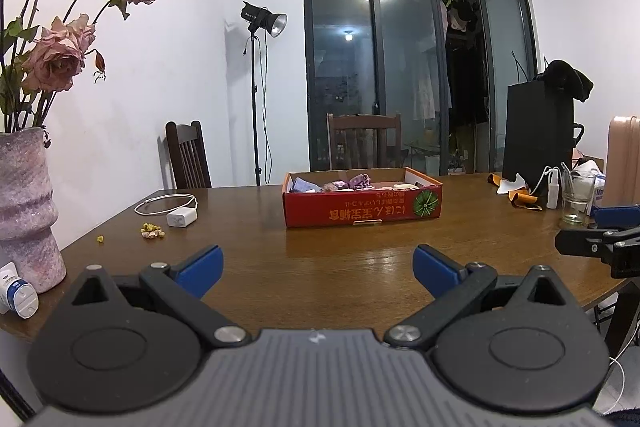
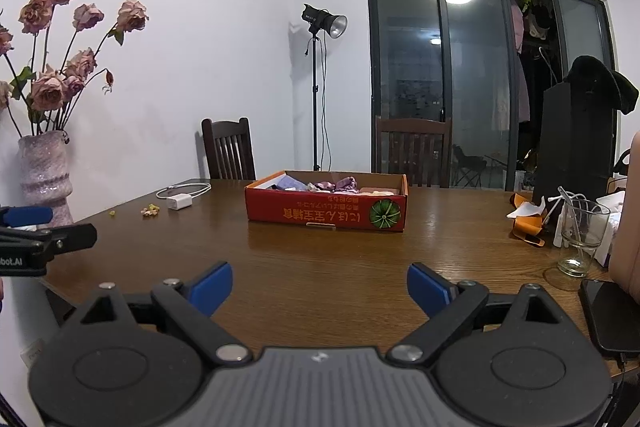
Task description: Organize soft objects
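Left gripper (image 1: 318,269): nearest item, over the near edge of the table (image 1: 340,267), blue fingers (image 1: 202,269) spread wide, released, nothing between them. Right gripper (image 2: 320,287): likewise over the near edge, blue fingers (image 2: 214,287) spread wide, released, empty; each gripper shows at the side of the other's view. Table: brown wood, bare in the near middle. Box (image 1: 362,209): red cardboard, shallow, open top, green pumpkin print on its near wall, at the middle of the table towards the far edge, well apart from both grippers. Soft objects (image 1: 352,182): purple, pink and pale cloth pieces lying inside the box; number cannot be told. Charger (image 1: 181,217): white, with coiled white cable, near the far left corner. Petals (image 1: 152,231): small yellow bits, just nearer than the charger. Vase (image 1: 28,211): pink, ribbed, at the left edge, holding dried pink roses (image 1: 54,61). Tube (image 1: 16,293): white and blue, touching or just beside the vase foot. Glass (image 2: 580,239): clear, upright, at the right edge. Phone (image 2: 608,315): dark, flat, near right corner, just nearer than the glass. Scraps (image 2: 526,219): orange and white, left of the glass, before a black bag (image 2: 576,139). Chairs (image 1: 188,155): two, dark wood, at the far edge. Lamp (image 1: 264,21): on a stand by the wall.
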{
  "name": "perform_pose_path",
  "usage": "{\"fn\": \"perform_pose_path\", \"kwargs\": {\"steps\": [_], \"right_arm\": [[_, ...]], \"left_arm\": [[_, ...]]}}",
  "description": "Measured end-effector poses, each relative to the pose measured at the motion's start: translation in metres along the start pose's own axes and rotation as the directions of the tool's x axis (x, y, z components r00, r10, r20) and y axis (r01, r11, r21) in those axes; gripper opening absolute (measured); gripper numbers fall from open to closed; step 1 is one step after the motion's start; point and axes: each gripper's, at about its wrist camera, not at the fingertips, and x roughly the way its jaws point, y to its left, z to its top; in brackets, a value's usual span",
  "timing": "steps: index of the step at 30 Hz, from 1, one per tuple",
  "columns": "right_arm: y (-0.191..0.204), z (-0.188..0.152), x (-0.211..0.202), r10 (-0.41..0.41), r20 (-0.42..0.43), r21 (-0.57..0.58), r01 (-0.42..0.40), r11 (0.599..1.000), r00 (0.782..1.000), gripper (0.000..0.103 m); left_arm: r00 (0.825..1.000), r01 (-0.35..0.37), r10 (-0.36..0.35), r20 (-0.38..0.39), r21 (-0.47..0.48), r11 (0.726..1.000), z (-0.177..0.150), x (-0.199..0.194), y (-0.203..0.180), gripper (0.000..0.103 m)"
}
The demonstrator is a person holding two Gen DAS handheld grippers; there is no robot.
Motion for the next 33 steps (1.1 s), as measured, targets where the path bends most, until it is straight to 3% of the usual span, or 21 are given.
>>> {"fn": "perform_pose_path", "kwargs": {"steps": [33], "right_arm": [[-0.0017,-0.0003,-0.0026,-0.002,0.017,0.018,0.001,1.0,1.0,0.095]], "left_arm": [[1.0,0.007,-0.007,0.006,0.006,1.0,0.002,0.0007,-0.0003,0.103]]}}
